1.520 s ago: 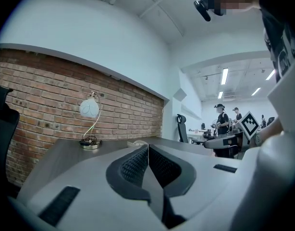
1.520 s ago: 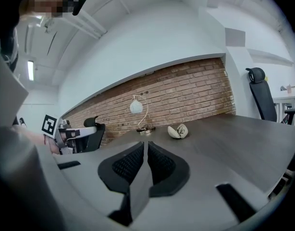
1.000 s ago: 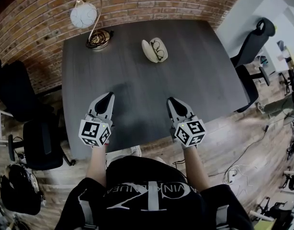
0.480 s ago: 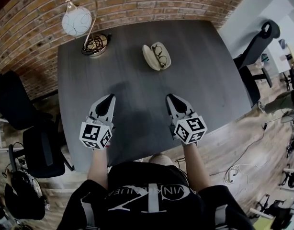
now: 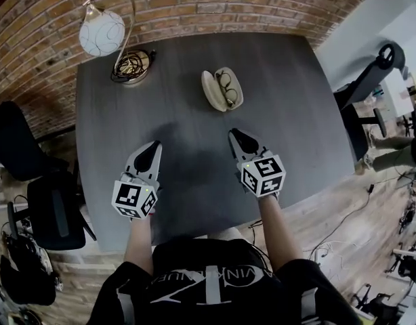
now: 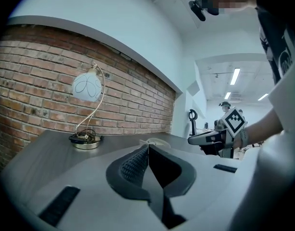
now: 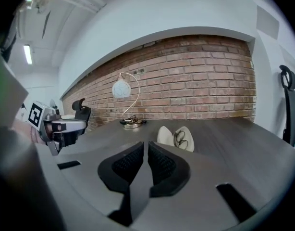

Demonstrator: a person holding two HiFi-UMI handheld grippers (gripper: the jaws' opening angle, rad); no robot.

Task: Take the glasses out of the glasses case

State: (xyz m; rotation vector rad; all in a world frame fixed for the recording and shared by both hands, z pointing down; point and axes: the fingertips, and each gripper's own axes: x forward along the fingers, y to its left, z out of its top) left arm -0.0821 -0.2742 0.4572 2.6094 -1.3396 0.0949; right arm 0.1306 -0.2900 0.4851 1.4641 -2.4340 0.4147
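Note:
An open cream glasses case (image 5: 215, 90) lies on the dark table (image 5: 296, 120) toward the far middle, with dark-framed glasses (image 5: 227, 89) resting in its right half. In the right gripper view the glasses case (image 7: 166, 136) and glasses (image 7: 181, 139) sit ahead, slightly right of the jaws. My right gripper (image 5: 236, 139) is shut and empty, over the table a short way short of the case. My left gripper (image 5: 151, 149) is shut and empty, over the table's near left. The left gripper view shows only the case's rim (image 6: 154, 141) beyond the jaws.
A desk lamp with a white globe (image 5: 101, 33) and brass base (image 5: 131, 67) stands at the table's far left corner. A brick wall (image 5: 194, 5) runs behind the table. Black office chairs stand at the left (image 5: 32, 175) and right (image 5: 370, 80).
My right gripper has moved forward and a little left, closer to the case. The left gripper has stayed roughly in place. The head view has shifted slightly.

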